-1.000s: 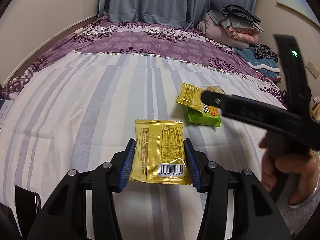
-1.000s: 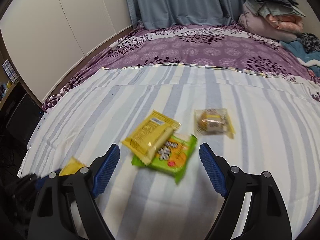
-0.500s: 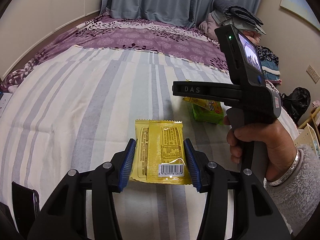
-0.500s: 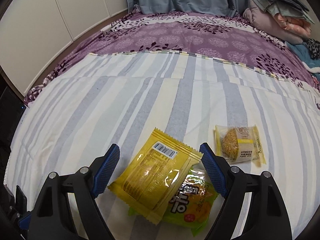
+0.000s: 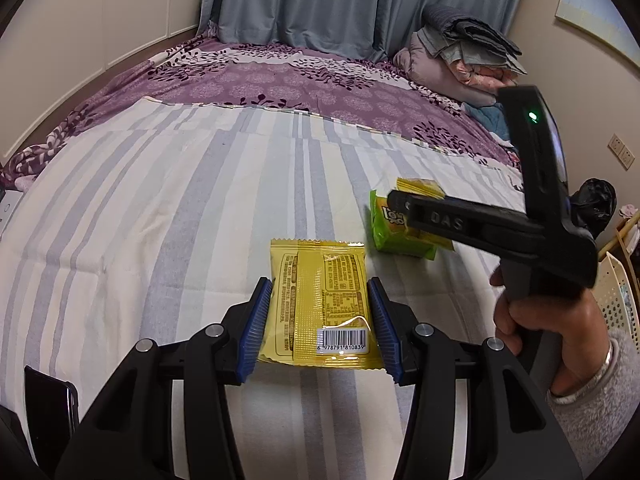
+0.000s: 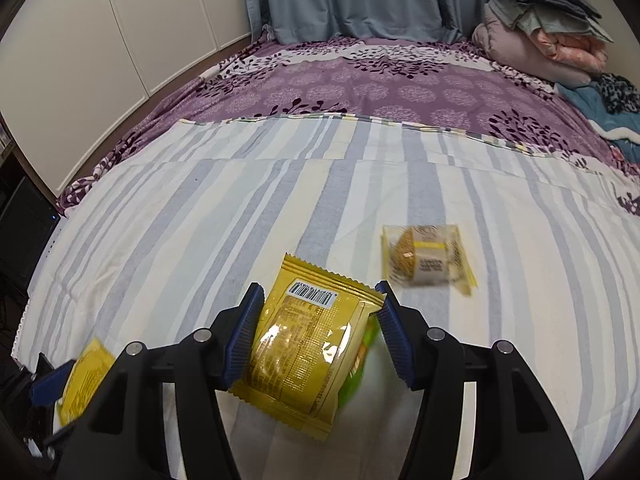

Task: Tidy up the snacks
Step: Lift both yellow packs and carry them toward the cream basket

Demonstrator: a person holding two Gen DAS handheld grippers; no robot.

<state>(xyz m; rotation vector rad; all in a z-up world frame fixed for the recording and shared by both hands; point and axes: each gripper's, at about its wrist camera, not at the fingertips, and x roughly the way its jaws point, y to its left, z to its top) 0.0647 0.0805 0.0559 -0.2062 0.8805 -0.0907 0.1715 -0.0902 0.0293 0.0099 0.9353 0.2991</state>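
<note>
Snacks only partly gathered: yellow packet (image 5: 320, 304) clamped in left gripper (image 5: 320, 328), right gripper (image 6: 316, 336) closing around second yellow packet (image 6: 304, 352) atop green packet (image 6: 360, 364), cake packet (image 6: 426, 258) loose at two o'clock on bedsheet (image 6: 200, 220).

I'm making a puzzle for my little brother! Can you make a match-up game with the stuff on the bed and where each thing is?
Things:
1. green packet
2. clear-wrapped cake
3. folded blankets

Places:
A. piled at the bed's far corner
B. lying alone on the striped sheet
C. under a yellow packet, which sits between the right tongs

Pairs: 1-C, 2-B, 3-A
</note>
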